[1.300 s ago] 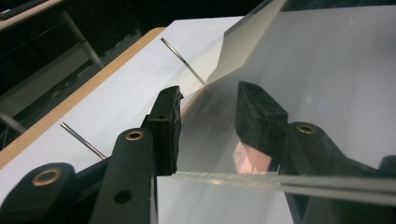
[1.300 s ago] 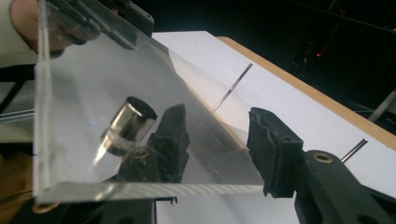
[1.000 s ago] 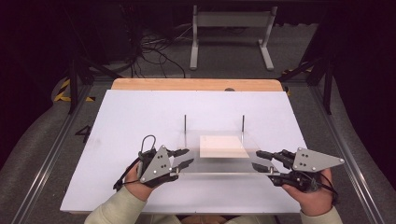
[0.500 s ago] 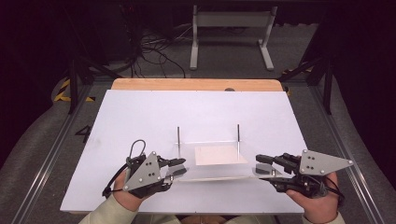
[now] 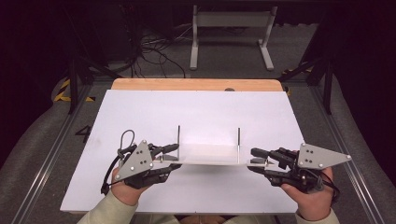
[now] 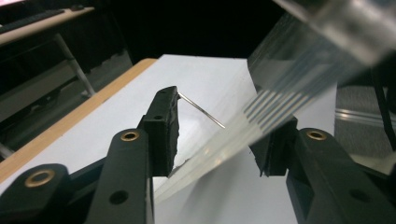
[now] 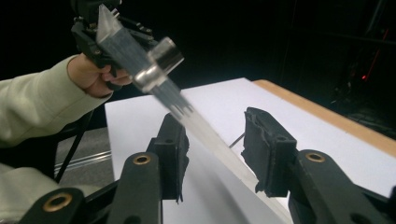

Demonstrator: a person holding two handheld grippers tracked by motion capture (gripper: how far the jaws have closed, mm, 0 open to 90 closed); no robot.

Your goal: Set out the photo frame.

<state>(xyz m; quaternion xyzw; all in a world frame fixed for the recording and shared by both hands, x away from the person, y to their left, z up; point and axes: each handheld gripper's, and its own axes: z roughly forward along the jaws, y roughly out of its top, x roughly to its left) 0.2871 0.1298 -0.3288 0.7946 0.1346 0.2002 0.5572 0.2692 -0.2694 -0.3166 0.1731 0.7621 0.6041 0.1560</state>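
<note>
Desk: the white desk [image 5: 196, 112] carries nothing else near the work; a wooden edge runs along its far side.
Clear plate: a transparent acrylic plate [image 5: 210, 154] with two thin metal pins [image 5: 179, 135] standing up from it hangs level between the two hands, near the desk's front edge. A second ago it lay farther back and lower; now it looks lifted off the surface and drawn toward the person.
Left gripper: the left gripper [image 5: 170, 156] straddles the plate's left edge [image 6: 219, 154]; its jaws have just been opening, and I cannot tell whether the pads press on it.
Right gripper: the right gripper [image 5: 254, 161] has the right edge [image 7: 210, 140] between half-open jaws, with gaps on both sides.
Meaning: the carry seems under way, but the slackening left hold risks a tilt or slip.
</note>
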